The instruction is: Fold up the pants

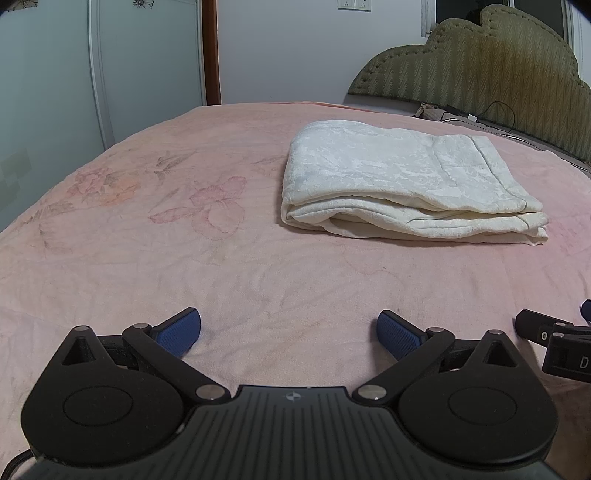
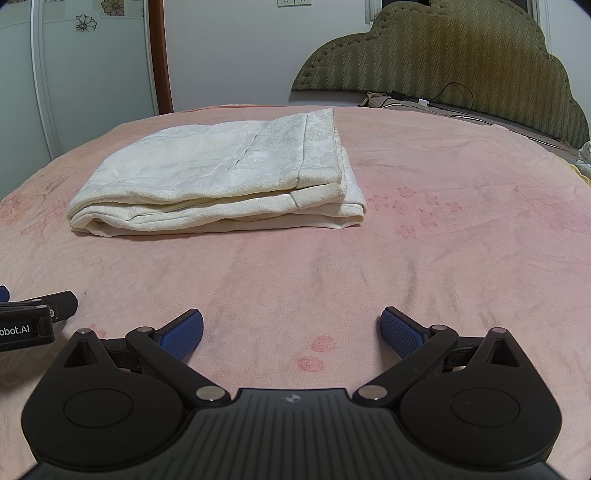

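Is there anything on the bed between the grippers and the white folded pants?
Nothing visible. Only bare pink bedsheet lies between the open left gripper, the open right gripper and the pants.

Setting: home bedroom. Evidence: bed (image 1: 184, 258) under a pink flowered sheet, filling the frame; padded olive headboard (image 1: 480, 62), upper right; pale wardrobe doors (image 2: 92, 66) with flower stickers, upper left; wall sockets (image 1: 354, 3), top centre; charging cable (image 2: 458, 96) by the headboard.
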The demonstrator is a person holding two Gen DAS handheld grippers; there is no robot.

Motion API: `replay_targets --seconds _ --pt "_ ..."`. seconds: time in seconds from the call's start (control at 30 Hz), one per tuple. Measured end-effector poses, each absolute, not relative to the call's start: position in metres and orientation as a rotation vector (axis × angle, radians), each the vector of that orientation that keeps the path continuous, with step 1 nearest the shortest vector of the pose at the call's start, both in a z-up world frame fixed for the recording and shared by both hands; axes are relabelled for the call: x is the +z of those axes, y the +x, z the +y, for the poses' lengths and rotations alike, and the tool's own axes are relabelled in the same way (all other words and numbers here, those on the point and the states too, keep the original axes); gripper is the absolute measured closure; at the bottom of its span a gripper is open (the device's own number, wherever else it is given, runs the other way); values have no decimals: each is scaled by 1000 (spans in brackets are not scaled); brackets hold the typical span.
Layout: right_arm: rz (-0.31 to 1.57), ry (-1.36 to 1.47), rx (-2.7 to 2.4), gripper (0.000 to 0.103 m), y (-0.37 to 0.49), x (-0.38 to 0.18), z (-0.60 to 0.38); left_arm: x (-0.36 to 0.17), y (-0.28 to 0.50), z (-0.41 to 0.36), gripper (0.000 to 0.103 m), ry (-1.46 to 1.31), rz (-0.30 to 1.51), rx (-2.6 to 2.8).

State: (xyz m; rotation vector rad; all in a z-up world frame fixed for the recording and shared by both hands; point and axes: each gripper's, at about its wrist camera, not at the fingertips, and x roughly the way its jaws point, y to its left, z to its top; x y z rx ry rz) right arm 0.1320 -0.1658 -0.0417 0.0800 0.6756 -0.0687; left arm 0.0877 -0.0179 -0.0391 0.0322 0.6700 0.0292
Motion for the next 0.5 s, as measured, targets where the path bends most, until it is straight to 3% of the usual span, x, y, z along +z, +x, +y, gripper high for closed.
replay_targets --seconds 0.5 --pt "675 80 -69 0 132 -42 -166 -39 90 -16 0 28 669 26"
